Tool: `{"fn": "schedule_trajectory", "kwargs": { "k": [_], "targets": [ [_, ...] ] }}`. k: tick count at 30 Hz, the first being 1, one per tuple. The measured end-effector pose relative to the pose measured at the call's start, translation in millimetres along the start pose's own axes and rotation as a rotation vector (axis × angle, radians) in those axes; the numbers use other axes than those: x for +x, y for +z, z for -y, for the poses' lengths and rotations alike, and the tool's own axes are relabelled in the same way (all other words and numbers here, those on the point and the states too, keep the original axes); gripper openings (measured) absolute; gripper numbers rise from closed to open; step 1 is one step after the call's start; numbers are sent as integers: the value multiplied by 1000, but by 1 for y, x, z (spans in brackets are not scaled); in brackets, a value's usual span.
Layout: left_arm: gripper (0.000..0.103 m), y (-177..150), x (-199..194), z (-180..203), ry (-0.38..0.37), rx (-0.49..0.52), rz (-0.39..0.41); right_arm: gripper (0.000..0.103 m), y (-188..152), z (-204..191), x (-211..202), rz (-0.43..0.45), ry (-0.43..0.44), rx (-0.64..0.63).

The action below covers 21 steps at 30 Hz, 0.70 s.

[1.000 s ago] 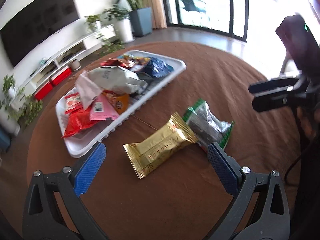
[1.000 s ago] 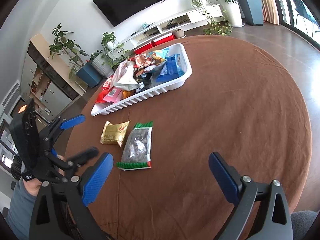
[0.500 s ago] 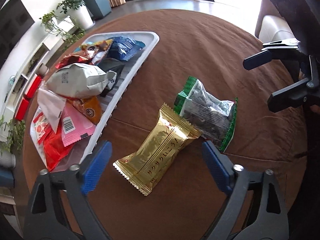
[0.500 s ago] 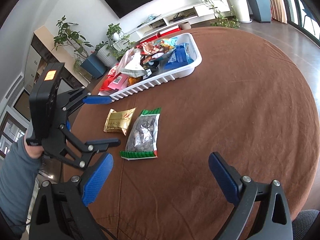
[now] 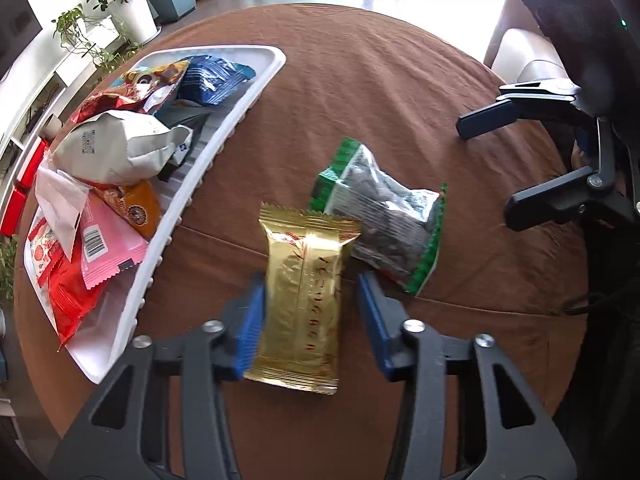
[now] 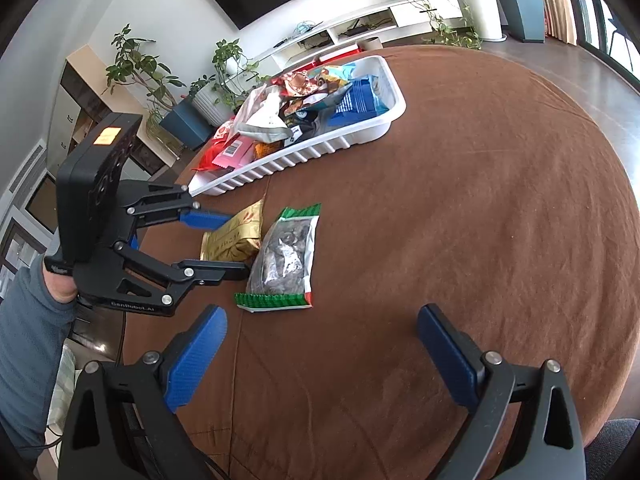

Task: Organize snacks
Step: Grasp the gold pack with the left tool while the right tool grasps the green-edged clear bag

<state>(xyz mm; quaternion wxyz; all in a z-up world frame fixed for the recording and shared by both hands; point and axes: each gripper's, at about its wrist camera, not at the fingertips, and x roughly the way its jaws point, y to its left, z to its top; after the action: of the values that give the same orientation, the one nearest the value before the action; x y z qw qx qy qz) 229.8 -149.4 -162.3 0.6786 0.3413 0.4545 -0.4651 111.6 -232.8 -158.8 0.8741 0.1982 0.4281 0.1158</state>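
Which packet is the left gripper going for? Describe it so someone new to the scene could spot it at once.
On the round brown table, just in front of the white tray heaped with snacks, two packets lie loose side by side. The target is the gold foil packet, between the closing jaws of the left gripper. Its neighbour is clear with green ends and dark contents.

Gold packet [image 5: 306,300] between tray [image 5: 224,136] and seed bag [image 5: 384,216].

left gripper [image 6: 230,242] closing around gold snack packet [image 6: 234,236], right gripper [image 6: 320,354] spread
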Motion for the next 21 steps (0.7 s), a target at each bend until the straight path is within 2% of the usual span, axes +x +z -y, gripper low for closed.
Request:
{"fn": "schedule_trajectory", "kwargs": {
  "k": [5,8,10,16,19,21],
  "targets": [
    [40,4,-1,-6,30,-76,2,99,1,-5,0,3,-23,-19],
    [37,-6,-5,-4,36,-147,21,99,2,-9,0,3,-33,-35],
    [33,-13,-7,-6,32,-221,40,99,3,-13,0,1,-43,-50],
    [32,-38,-16,-9,37,-426,118,99,11,-28,14,-26,-62,-89],
    [32,-58,-23,-8,64,-531,144,98,18,-43,25,-43,-81,-137],
    [32,-74,-31,-12,75,-640,182,98,21,-50,31,-47,-93,-162]
  ]
}}
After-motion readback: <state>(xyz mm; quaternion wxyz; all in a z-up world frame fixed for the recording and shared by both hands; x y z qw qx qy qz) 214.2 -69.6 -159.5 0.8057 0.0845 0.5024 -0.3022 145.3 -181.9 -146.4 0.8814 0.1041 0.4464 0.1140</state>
